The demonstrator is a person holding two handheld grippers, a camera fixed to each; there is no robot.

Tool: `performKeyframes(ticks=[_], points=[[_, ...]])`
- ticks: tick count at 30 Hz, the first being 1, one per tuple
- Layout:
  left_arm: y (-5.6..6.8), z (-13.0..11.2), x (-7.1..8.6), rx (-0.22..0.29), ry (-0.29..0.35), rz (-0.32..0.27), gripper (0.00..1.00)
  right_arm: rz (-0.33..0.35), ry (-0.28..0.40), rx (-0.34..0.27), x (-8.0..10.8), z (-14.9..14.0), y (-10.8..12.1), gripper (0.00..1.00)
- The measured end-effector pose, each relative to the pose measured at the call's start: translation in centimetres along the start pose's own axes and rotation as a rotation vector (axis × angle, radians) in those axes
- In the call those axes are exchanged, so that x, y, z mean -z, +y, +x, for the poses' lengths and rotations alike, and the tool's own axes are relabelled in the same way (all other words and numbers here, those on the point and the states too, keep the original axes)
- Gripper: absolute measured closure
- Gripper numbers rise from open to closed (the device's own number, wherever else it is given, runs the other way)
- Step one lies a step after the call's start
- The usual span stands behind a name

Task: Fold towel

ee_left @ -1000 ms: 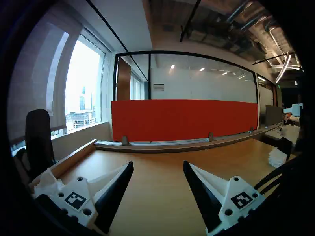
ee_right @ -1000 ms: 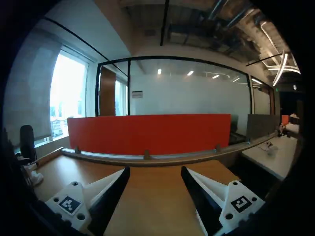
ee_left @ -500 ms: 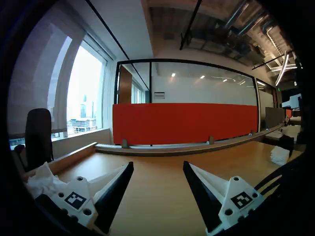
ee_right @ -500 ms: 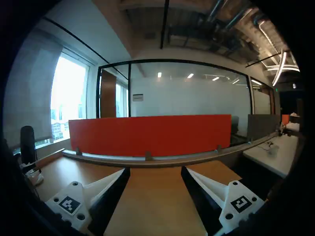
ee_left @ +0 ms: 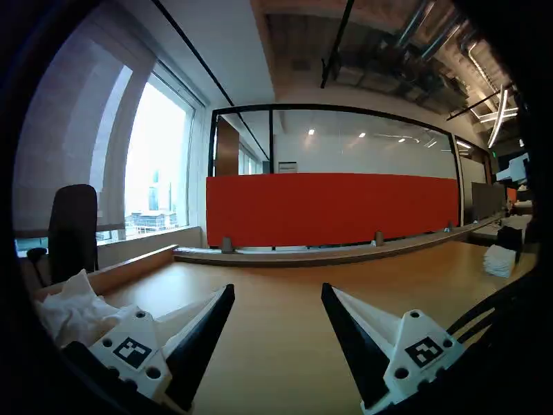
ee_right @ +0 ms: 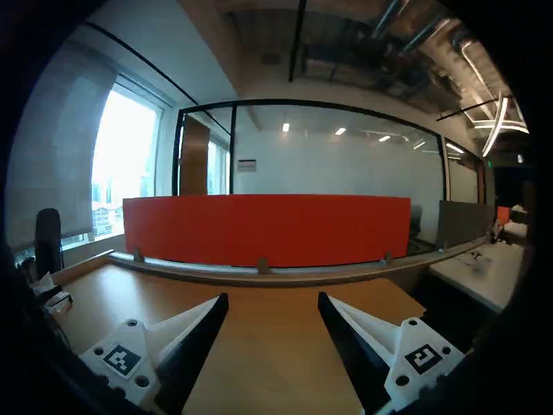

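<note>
The left gripper [ee_left: 276, 289] and right gripper [ee_right: 272, 296] have black wedge fingers [ee_left: 204, 332], white screwed mounts [ee_left: 387, 340] and square markers [ee_left: 424, 351].

We see a desk [ee_left: 276, 332] of smooth, faintly glossy wood. At its left edge lies a crumpled white cloth towel [ee_left: 72, 315]; along its far edge, a matt red divider [ee_left: 332, 209], possibly felt. The left gripper [ee_left: 277, 286] is matt white plastic.

A crumpled towel [ee_left: 75, 315] lies on the surface [ee_left: 276, 277] at near left, with a chair [ee_left: 72, 228] behind it and a window [ee_left: 155, 187] beyond that. A folded cloth stack [ee_left: 499, 261] sits at far right. A partition [ee_left: 332, 209] stands along the far edge. A 2nd surface [ee_right: 477, 277] lies farther right.
</note>
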State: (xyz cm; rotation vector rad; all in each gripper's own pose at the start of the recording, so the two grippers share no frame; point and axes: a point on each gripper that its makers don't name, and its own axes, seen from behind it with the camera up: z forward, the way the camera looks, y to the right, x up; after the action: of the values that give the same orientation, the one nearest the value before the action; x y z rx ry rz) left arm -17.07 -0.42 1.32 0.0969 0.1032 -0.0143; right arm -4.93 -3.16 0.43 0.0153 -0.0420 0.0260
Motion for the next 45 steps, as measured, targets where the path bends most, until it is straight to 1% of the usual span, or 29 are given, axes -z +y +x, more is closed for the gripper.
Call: performKeyframes(ticks=[6,9,12,18,30,33,41,45], points=[[-0.2,-1.3,-0.1,0.002,-0.002,0.009,0.07,0.004,0.0,0.017,-0.5,-1.0,-0.3,0.0],[-0.2,-1.8,-0.2,0.014,-0.003,0.014,0.07,0.003,-0.003,0.018,-0.5,-1.2,-0.3,0.0],[-0.3,-2.3,-0.3,0.016,-0.012,0.013,0.07,0.004,0.0,0.016,-0.5,-1.1,-0.4,0.0],[-0.1,-2.9,-0.5,0.009,-0.028,0.006,0.07,-0.005,0.006,0.019,-0.2,-0.8,-0.1,0.0],[-0.2,-2.9,-0.6,0.007,-0.031,0.012,0.07,-0.002,0.012,0.02,0.1,-0.5,0.0,0.0],[-0.2,-3.0,-0.6,0.007,-0.031,0.012,0.07,0.003,0.017,0.029,0.1,-0.3,0.0,0.0],[-0.2,-3.2,-0.6,0.006,-0.031,0.012,0.07,0.018,0.069,0.053,-0.3,1.6,0.3,0.0],[-0.1,-3.2,-0.7,0.006,-0.031,0.012,0.07,0.023,0.091,0.054,-0.4,2.0,0.6,0.0]])
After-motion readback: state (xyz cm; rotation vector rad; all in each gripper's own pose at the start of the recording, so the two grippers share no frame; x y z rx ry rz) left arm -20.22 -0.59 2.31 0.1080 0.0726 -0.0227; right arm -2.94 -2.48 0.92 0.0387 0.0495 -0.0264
